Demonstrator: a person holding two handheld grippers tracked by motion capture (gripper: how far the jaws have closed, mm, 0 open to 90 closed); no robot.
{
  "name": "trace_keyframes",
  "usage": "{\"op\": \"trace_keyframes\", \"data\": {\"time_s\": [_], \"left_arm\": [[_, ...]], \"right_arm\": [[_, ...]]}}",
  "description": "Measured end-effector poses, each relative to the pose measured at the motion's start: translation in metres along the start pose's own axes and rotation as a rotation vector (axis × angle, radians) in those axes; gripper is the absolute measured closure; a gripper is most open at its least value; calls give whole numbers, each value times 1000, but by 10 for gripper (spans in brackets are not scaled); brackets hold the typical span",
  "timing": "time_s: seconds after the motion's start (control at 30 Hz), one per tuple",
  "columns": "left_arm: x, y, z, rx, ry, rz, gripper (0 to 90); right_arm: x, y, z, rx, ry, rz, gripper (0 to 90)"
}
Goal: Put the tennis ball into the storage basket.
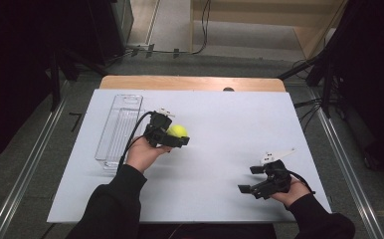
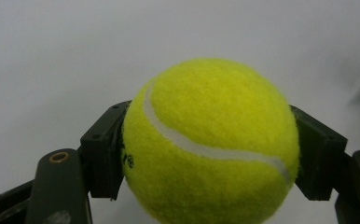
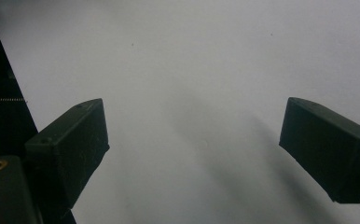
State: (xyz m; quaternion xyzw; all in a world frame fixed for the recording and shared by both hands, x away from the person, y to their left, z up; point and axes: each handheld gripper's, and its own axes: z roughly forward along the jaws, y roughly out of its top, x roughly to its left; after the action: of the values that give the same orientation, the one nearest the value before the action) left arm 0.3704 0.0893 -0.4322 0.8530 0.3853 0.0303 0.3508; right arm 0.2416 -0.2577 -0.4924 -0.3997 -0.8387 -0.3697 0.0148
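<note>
A yellow-green tennis ball [image 1: 177, 130] is clamped between the jaws of my left gripper [image 1: 176, 136], a little above the white table [image 1: 220, 114], left of centre. In the left gripper view the ball [image 2: 211, 140] sits squarely between the two black pads [image 2: 104, 149], which press on its sides; my left gripper [image 2: 211, 156] is shut on it. My right gripper [image 1: 248, 179] rests low near the front right of the table, its jaws wide apart. The right gripper view shows my right gripper [image 3: 194, 144] open with only bare white surface between the jaws.
A clear plastic bin [image 1: 120, 127], long and narrow, lies along the table's left side, just left of my left hand. The table's wooden far edge [image 1: 190, 82] shows beyond the white sheet. Dark stands and cables surround the table on the floor.
</note>
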Motion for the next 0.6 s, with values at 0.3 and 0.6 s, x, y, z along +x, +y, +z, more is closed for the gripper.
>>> {"op": "trace_keyframes", "data": {"time_s": [0.3, 0.6], "left_arm": [[-7, 7, -20, -5, -23, 20, 265], [-10, 11, -29, -2, -43, 31, 265]], "right_arm": [[0, 0, 0, -1, 0, 1, 62], [0, 0, 0, 0, 0, 1, 62]]}}
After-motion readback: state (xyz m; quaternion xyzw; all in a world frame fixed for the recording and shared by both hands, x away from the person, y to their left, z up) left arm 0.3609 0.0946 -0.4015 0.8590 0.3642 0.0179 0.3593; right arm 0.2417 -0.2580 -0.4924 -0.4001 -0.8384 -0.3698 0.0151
